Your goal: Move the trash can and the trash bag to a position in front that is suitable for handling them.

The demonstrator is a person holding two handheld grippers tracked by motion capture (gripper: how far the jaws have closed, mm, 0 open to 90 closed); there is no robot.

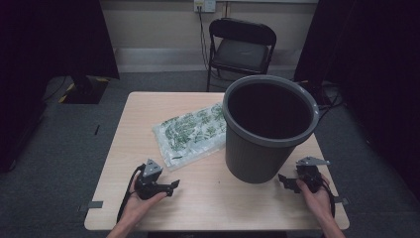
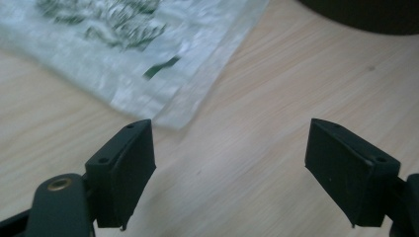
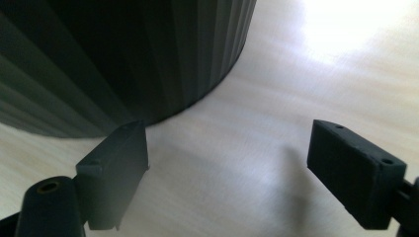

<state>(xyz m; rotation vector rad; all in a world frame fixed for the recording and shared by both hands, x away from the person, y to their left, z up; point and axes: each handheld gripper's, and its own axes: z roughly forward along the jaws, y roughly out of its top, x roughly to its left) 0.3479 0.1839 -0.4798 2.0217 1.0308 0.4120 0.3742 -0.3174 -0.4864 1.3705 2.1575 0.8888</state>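
Both hands enter from the bottom edge of the high view, each holding a gripper over the table (image 1: 208, 208). At lower left, the left gripper (image 1: 174, 185) sits just below the near corner of the bag (image 1: 190, 133), a flat clear plastic one printed with green leaves, which lies at frame centre-left and reaches the bin's left side. At lower right, the right gripper (image 1: 281, 179) points at the base of the bin (image 1: 267, 126), a grey ribbed one standing upright at centre-right, its dark inside open to the camera.

From the left gripper view, the 2 jaws stand wide apart with nothing between them; the bag's corner (image 2: 148, 64) lies in the upper left, just beyond the left jaw, not touched. From the right gripper view, the jaws are likewise spread wide and hold nothing; the bin's ribbed wall (image 3: 113, 59) fills the upper left, close to the left jaw, with bare wood between.
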